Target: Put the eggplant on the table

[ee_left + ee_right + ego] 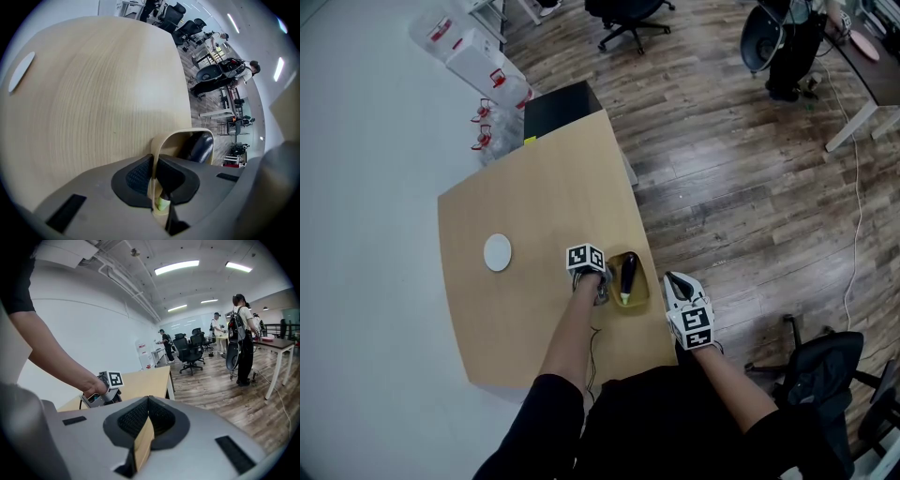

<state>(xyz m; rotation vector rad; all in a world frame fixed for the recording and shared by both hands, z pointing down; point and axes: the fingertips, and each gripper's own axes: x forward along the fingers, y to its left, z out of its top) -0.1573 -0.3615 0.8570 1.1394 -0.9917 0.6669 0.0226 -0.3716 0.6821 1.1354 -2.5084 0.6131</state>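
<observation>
Our left gripper pinches the bowl by its rim. The eggplant lies lengthwise inside the bowl, nearer this gripper than the closed, empty right gripper.

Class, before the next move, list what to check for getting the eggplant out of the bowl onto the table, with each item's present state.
1. Left gripper clamped on the bowl rim: ok.
2. Eggplant lying in the bowl, nothing over it: ok.
3. Bare table beside the bowl for setting down: ok.
4. Right gripper jaws apart for a grasp: not ok, together, away from the eggplant.
</observation>
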